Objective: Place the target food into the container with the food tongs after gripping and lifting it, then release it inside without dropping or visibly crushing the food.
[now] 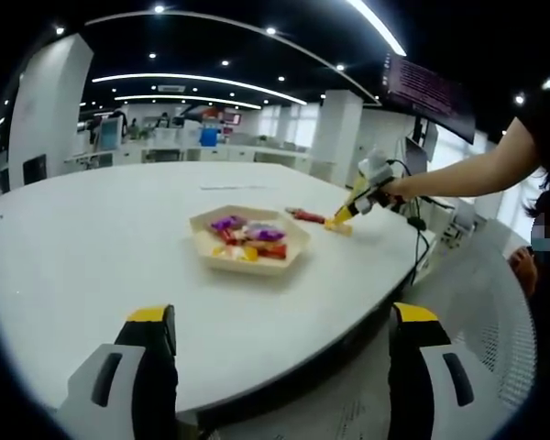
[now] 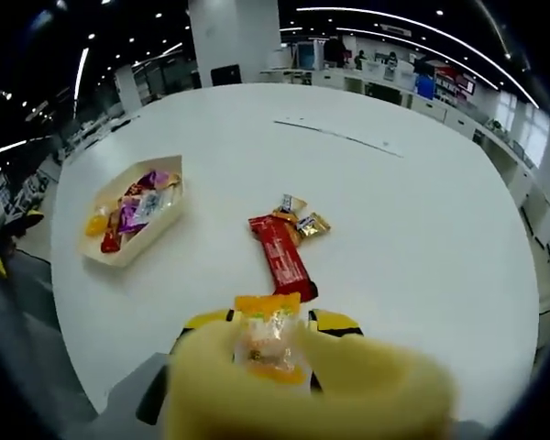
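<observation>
your right tongs (image 2: 273, 353) clamp an orange candy (image 2: 269, 341) above the counter (image 2: 412, 211), near a red bar (image 2: 281, 253); left tongs (image 1: 284, 344) gape open, tray (image 1: 248, 240) beyond.

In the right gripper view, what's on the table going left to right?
Tray of wrapped snacks → red snack bar → small gold-wrapped candies. The orange-wrapped candy held in the right tool sits nearest the camera, below the bar.
</observation>
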`<state>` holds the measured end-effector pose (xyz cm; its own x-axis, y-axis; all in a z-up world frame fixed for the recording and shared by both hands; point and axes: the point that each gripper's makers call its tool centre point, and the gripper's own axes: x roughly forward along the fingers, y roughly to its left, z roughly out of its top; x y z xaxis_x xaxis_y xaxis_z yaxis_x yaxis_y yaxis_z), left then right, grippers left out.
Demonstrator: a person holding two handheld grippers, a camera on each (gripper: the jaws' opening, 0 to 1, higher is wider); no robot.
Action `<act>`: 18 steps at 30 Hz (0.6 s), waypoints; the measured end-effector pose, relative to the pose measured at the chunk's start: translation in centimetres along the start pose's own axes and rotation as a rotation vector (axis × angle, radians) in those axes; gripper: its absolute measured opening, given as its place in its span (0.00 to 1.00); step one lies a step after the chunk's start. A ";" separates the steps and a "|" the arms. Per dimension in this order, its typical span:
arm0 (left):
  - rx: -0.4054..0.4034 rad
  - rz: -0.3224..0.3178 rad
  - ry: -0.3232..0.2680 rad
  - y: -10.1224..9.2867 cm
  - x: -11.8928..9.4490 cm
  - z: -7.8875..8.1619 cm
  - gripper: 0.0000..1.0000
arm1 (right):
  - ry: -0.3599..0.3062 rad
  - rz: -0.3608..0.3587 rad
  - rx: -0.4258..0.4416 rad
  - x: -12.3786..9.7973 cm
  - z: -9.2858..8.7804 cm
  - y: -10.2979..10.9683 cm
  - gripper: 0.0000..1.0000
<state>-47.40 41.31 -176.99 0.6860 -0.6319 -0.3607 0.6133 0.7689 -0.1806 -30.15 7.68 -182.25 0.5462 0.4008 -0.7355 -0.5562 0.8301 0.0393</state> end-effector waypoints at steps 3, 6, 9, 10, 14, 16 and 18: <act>-0.002 -0.001 0.000 0.0 0.0 0.0 0.92 | -0.007 0.021 0.018 -0.1 0.1 0.1 0.31; -0.002 0.000 -0.001 0.0 0.0 0.0 0.92 | 0.011 0.024 0.032 -0.1 -0.4 -0.1 0.31; -0.003 0.001 -0.002 0.0 0.0 0.0 0.92 | 0.016 0.030 0.054 -0.1 -0.8 0.0 0.31; -0.003 0.001 -0.002 0.0 0.0 0.0 0.92 | 0.015 0.035 0.062 0.0 -0.8 0.1 0.31; -0.002 -0.002 0.000 -0.1 0.0 0.0 0.92 | 0.027 0.062 0.054 0.3 -1.0 0.9 0.32; -0.002 -0.001 0.000 -0.1 0.0 0.0 0.92 | 0.033 0.063 0.031 0.5 -1.0 1.1 0.32; -0.003 0.001 -0.002 0.0 0.0 0.0 0.92 | 0.046 0.061 0.021 0.5 -1.0 1.2 0.31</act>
<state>-47.42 41.29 -176.99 0.6870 -0.6317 -0.3592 0.6120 0.7695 -0.1827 -31.12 8.47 -183.24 0.4823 0.4330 -0.7615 -0.5740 0.8129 0.0986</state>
